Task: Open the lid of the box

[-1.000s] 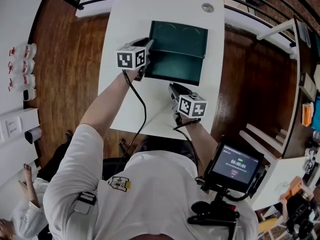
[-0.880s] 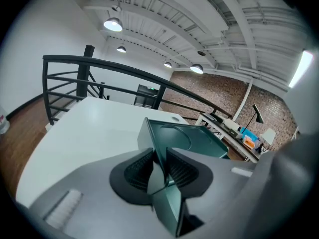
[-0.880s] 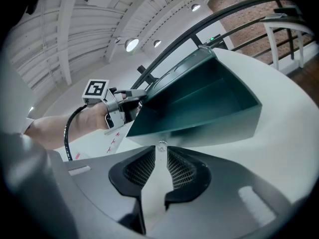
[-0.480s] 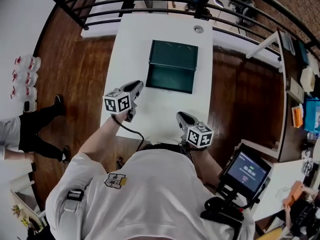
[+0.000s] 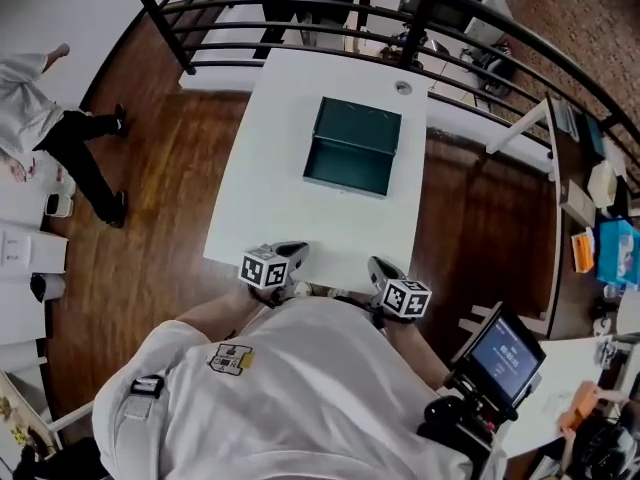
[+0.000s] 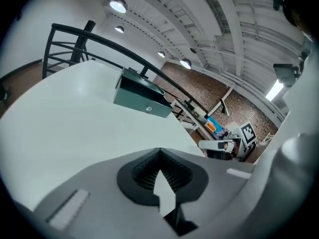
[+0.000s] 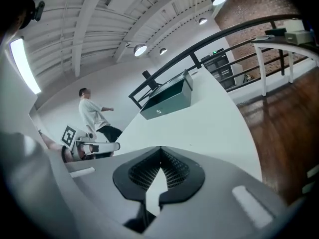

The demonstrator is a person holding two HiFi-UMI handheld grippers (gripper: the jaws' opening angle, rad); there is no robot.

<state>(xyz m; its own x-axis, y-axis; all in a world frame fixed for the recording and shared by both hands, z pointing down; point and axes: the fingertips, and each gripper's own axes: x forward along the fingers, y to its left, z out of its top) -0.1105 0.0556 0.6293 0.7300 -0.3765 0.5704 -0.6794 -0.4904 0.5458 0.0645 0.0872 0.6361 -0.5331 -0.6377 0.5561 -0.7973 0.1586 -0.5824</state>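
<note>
The dark green box sits in the middle of the white table, its lid standing open at the far side and the inside showing. Both grippers are drawn back to the table's near edge, close to the person's body and well short of the box. My left gripper is shut with nothing in it, its tips meeting in the left gripper view, where the box lies far ahead. My right gripper is shut and empty too, with the box far ahead.
A black railing runs past the table's far edge. A small round metal fitting is set in the far tabletop. A person walks on the wood floor at left. A screen on a stand is at lower right.
Both grippers have pulled back from beside the box to the table's near edge. The box stays open. A person has walked in at the left.
</note>
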